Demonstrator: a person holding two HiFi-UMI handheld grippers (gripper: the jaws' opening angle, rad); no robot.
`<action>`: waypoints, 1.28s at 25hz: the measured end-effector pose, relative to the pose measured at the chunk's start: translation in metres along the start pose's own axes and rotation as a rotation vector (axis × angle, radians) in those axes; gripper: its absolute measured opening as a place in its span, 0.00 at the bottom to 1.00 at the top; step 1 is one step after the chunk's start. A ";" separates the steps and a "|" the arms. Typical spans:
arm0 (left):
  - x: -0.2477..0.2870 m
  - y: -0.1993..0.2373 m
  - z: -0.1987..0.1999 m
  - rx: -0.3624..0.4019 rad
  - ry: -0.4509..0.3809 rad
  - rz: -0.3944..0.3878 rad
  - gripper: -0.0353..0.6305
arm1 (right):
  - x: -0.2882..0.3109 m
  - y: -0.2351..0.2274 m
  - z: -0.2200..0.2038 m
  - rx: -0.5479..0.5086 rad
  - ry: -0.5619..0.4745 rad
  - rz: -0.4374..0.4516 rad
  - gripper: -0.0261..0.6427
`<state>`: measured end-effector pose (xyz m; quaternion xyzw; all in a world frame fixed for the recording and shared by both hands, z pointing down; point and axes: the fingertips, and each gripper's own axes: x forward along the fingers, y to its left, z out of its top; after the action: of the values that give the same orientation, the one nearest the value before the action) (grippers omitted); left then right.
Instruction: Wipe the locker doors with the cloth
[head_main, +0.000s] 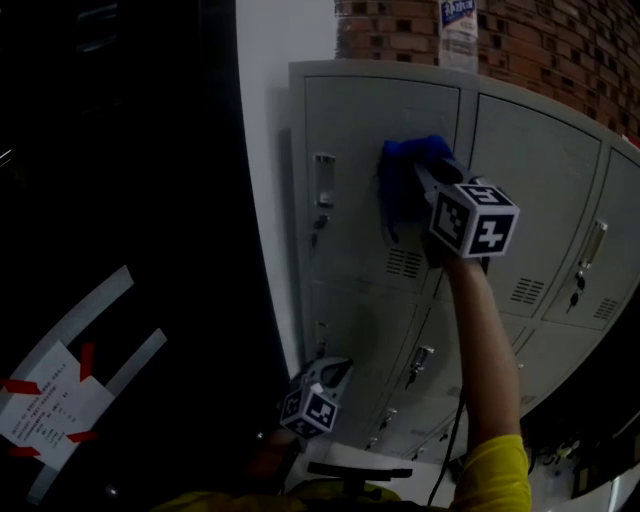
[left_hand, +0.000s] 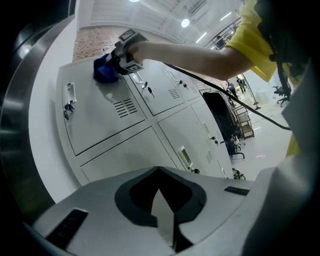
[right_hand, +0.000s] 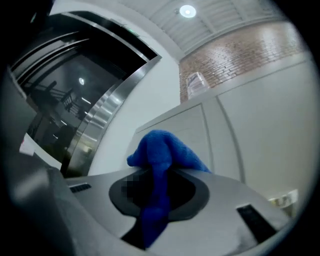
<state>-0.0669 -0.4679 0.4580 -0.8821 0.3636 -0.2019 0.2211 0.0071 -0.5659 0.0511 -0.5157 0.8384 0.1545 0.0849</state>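
Jaws clamping the cloth (head_main: 402, 172), the right gripper (head_main: 418, 178) is pressing the top-left locker door (head_main: 350, 215), probably needing flat, overlapping strokes, while the left gripper (head_main: 336, 372) is idling with jaws together.

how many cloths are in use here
1: a blue cloth clamped in the right claw, against the top-left locker door. The left claw is shut and empty; others may lie out of view.

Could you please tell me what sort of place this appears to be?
Probably a locker area in a large workplace hall: a bank of grey metal lockers, a brick wall behind them, and high ceiling lights. The right gripper holds a blue cloth at one door.
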 end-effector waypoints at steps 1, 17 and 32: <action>0.001 0.001 0.000 0.003 -0.001 0.002 0.04 | 0.014 0.013 -0.001 0.010 0.006 0.026 0.14; -0.022 0.007 -0.024 -0.075 0.042 0.063 0.04 | 0.035 0.096 -0.006 -0.041 -0.019 0.179 0.14; -0.010 -0.027 -0.033 -0.057 0.028 -0.058 0.04 | 0.001 0.030 -0.059 0.030 0.030 0.012 0.14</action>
<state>-0.0754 -0.4514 0.4971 -0.8954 0.3465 -0.2099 0.1847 -0.0189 -0.5746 0.1108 -0.5116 0.8449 0.1346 0.0792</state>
